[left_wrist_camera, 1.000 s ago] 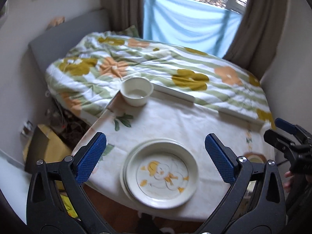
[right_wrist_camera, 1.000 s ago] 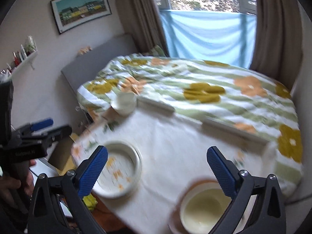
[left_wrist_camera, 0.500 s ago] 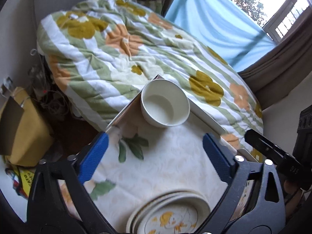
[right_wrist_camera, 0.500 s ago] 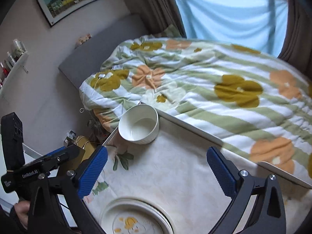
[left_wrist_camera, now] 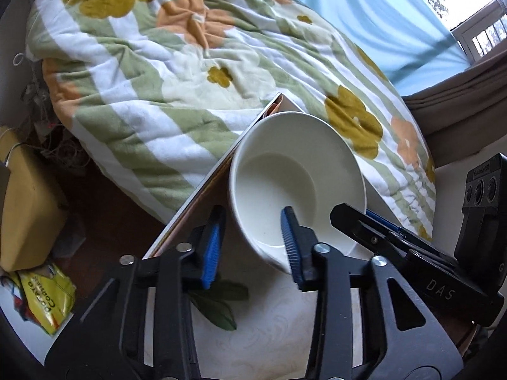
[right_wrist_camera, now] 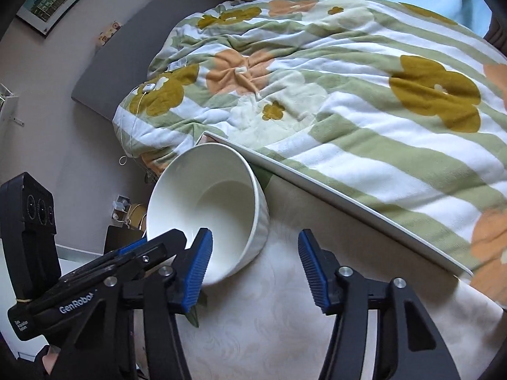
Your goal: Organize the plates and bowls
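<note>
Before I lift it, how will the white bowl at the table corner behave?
The white bowl looks like glazed ceramic: probably rigid, slippery and breakable. It sits at the table corner, so a push might send it off.

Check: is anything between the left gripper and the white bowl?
Nothing visible. The left gripper's jaws, which have just been closing, straddle the white bowl's near wall, one finger inside, one outside.
</note>
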Motion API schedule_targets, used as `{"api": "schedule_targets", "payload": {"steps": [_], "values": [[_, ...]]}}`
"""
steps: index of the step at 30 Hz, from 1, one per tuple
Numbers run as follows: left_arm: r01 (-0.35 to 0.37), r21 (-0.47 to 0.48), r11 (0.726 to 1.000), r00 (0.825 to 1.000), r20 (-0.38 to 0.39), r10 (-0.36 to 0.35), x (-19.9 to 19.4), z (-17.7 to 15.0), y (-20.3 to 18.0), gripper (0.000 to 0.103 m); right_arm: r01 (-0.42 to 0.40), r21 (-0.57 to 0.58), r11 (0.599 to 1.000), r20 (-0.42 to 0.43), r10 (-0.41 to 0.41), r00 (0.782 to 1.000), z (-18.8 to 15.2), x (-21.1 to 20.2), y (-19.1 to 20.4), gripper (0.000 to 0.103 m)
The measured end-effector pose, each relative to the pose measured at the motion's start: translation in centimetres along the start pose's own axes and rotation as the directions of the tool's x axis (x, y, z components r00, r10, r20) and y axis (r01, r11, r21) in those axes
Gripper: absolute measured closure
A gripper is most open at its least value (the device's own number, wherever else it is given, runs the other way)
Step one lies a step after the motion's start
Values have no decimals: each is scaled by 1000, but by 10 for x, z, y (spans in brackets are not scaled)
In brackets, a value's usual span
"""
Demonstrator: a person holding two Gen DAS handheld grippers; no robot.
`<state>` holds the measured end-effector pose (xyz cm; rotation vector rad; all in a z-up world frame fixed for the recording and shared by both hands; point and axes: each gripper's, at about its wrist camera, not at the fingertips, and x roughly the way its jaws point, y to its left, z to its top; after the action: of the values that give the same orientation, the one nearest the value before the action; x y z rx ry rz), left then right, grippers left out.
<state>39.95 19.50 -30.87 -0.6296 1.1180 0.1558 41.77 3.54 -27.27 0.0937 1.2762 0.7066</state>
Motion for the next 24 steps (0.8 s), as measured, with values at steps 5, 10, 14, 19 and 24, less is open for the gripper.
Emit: {"api": "schedule_targets", "payload": {"steps": [5, 10, 14, 19, 24], "values": [[-14, 12, 1000, 1000, 4, 14, 4, 0, 2, 81, -2, -7, 1000, -22, 2, 1000, 5, 14, 2, 82], [-32, 34, 999, 999, 8, 32, 3, 0, 0, 81, -1, -9, 1000, -19, 1, 1000, 7, 16, 2, 83], [-34, 43, 998, 999, 7, 34, 1, -1, -2, 81, 1, -18, 1000, -10, -1, 1000, 6, 15, 3, 83], [-56, 86, 995, 998, 35, 53, -12, -8, -12, 81, -10, -20, 1000, 15, 10, 1000, 0, 5, 7, 83], [-67, 130, 989, 994, 90, 56, -43, -22, -30, 81, -21, -26, 999, 64, 22, 998, -11, -21, 12, 83]]}}
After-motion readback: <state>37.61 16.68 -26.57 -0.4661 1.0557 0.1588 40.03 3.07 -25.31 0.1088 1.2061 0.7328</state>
